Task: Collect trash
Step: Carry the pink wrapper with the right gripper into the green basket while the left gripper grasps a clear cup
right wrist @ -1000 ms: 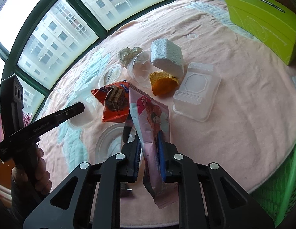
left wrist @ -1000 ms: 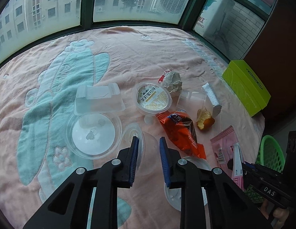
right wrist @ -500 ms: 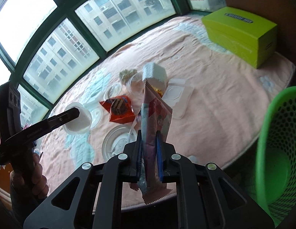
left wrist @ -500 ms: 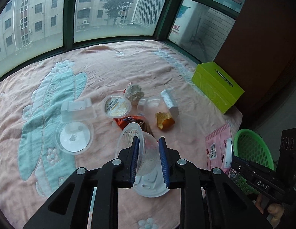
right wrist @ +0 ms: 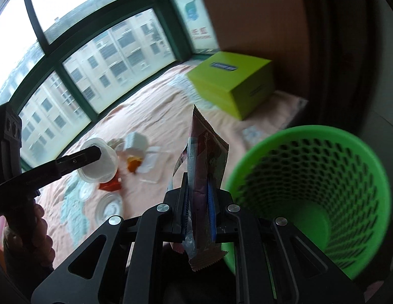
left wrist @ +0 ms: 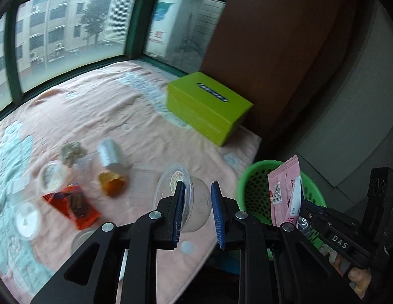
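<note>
left gripper (left wrist: 196, 211): jaws pinching clear plastic cup (left wrist: 190, 200), above the blanket (left wrist: 95, 116) edge
right gripper (right wrist: 198, 209): jaws clamped on pink wrapper (right wrist: 205, 177), upright
green basket (right wrist: 310, 192): at 3 o'clock of wrapper, just beside
leftover trash: orange packet (left wrist: 74, 206), at 9 o'clock of cup

The right gripper (right wrist: 198, 202) clamps a pink snack wrapper (right wrist: 205, 177) upright between its blue pads, just left of the green mesh wastebasket (right wrist: 310, 195). Further left of the basket, the left gripper (right wrist: 91, 153) holds a clear plastic cup (right wrist: 100, 162) above the pink blanket (right wrist: 150, 111). A lime-green box (right wrist: 234, 86) sits beyond the basket.
</note>
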